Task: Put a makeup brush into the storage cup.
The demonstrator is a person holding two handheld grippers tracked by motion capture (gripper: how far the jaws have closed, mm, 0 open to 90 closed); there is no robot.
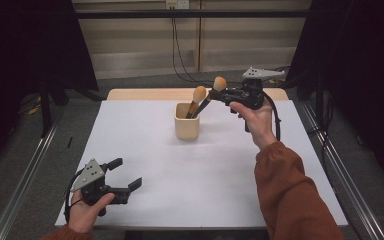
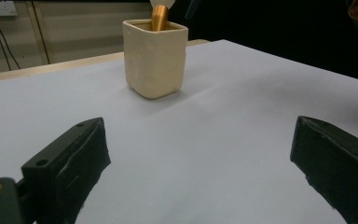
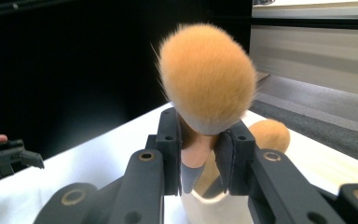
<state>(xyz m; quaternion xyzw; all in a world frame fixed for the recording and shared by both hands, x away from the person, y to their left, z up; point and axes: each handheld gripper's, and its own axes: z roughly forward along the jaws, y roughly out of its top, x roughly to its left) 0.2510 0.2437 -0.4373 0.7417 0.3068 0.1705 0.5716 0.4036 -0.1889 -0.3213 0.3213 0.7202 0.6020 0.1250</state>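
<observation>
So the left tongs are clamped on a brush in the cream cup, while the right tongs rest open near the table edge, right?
Sides swapped. The high view shows the right tongs clamped on a brush in the cream cup, while the left tongs rest open near the table edge.

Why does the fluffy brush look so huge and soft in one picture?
In the right gripper view the brush sits right at the lens, so its bristles blur; the high view shows it small in dim, even light; in the left gripper view the near jaws look soft, the cup sharper.
</observation>
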